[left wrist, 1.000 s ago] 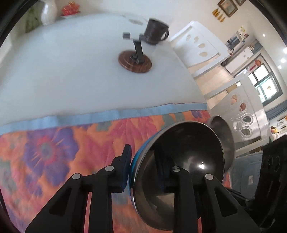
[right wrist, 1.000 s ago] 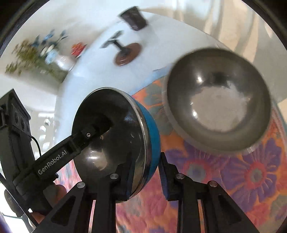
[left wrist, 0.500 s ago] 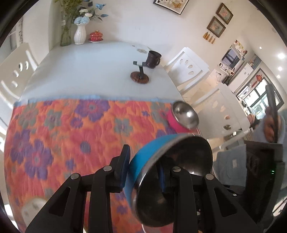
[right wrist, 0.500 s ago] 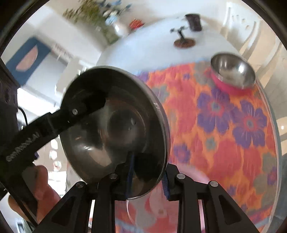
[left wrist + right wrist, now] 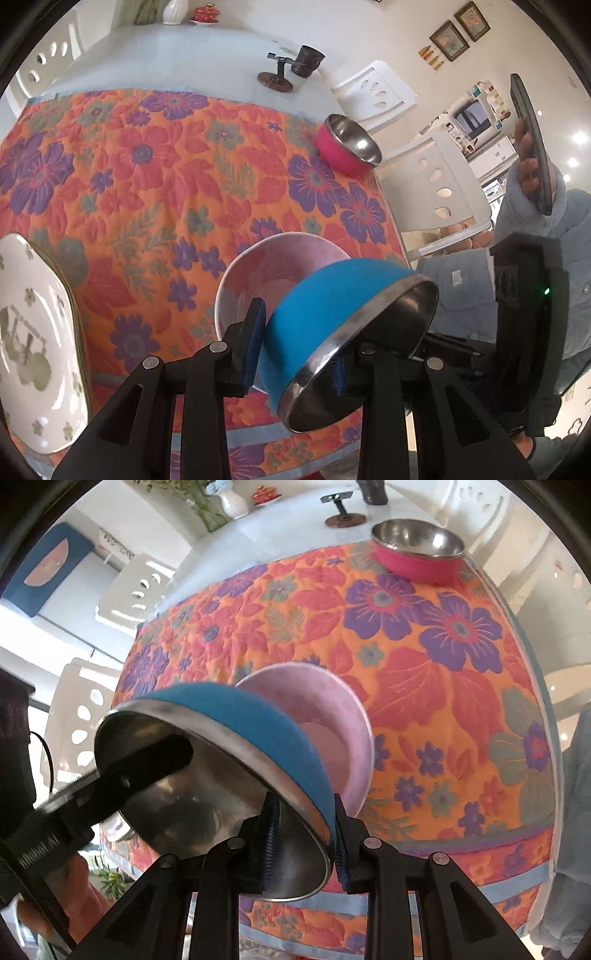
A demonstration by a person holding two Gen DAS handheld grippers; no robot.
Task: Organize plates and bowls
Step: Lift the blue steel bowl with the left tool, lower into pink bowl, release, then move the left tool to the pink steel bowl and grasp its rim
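**Blue bowl held over the pink bowl**

Closest to me is the blue bowl [image 5: 332, 314]. I am holding it with both tongs at once. The left gripper [image 5: 295, 347] is pinching its rim, one finger on the blue outside and one inside the shiny part. The right gripper [image 5: 304, 834] is pinching the rim on the other side the same way. The blue bowl is tipped on its side and is up in the air, not resting on anything.

Just behind the blue bowl sits the pink bowl [image 5: 291, 254] on the flowered cloth [image 5: 147, 166]. I cannot tell if the two bowls touch. To the left of the pink bowl, near the table edge, is a white plate [image 5: 33, 332] with green flowers. Far behind the pink bowl, at the back right corner of the cloth, stands a red bowl [image 5: 417, 552] with a shiny inside.

I think the job is only partly done. The blue bowl is not yet set down, maybe into the pink bowl. The red bowl and the plate are well apart and not stacked.
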